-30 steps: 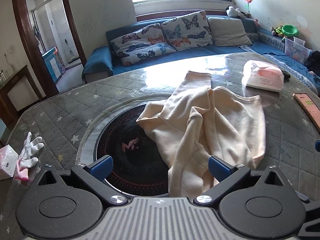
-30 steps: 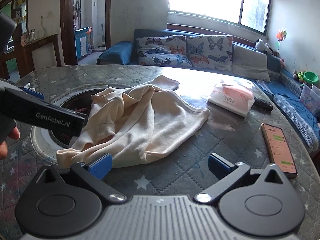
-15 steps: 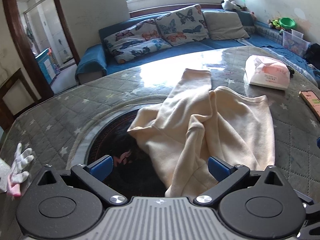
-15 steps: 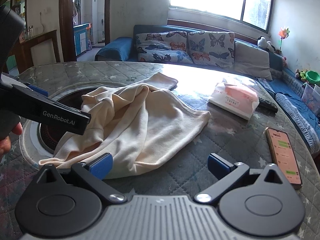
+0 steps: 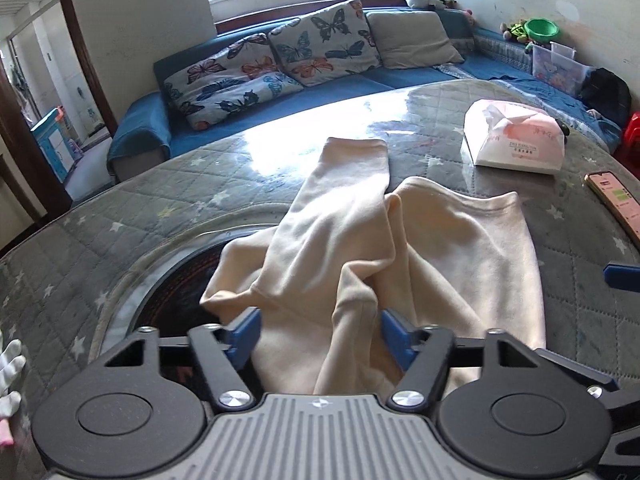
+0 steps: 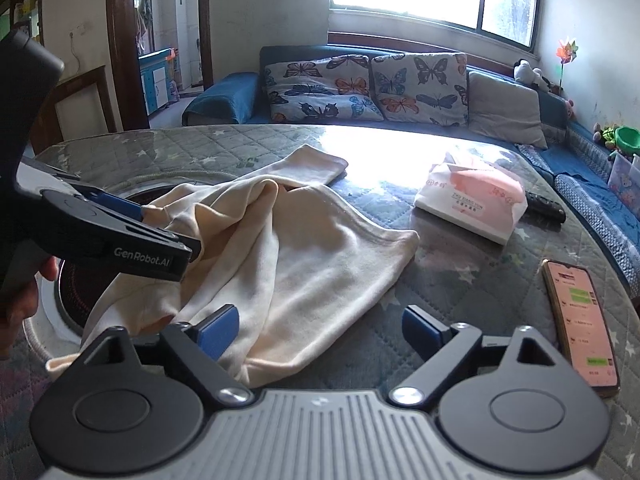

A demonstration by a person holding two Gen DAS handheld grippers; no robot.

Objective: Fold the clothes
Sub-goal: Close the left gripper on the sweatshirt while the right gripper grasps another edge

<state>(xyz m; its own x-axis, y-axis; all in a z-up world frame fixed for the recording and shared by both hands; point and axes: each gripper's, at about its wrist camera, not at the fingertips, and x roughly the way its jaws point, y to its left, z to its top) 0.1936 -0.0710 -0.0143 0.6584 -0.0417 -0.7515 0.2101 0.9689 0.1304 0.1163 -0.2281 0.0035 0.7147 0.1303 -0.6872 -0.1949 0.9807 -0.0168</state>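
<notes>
One cream garment [image 5: 400,256], crumpled on the quilted star-print table [image 5: 120,240], partly over a dark round inset. Left gripper [image 5: 320,330], marked "GenRobot.AI", jaws narrowed around a bunched fold, not yet clamped. Right gripper [image 6: 320,330], jaws wide, at the hem. Pink tissue pack [image 6: 472,200], print illegible. Phone [image 6: 580,316], screen lit.

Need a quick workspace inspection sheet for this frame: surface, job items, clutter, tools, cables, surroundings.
Surface: round quilted table, dark round inset under the garment's left part.
Job's things: cream garment crumpled, unfolded.
Clutter: tissue pack, phone, remote, white glove at the left edge.
Grippers: left tool open, cloth between the fingers; right tool open at the garment's near edge.
Cables: nothing seen.
Surroundings: blue sofa, butterfly cushions, window.
</notes>
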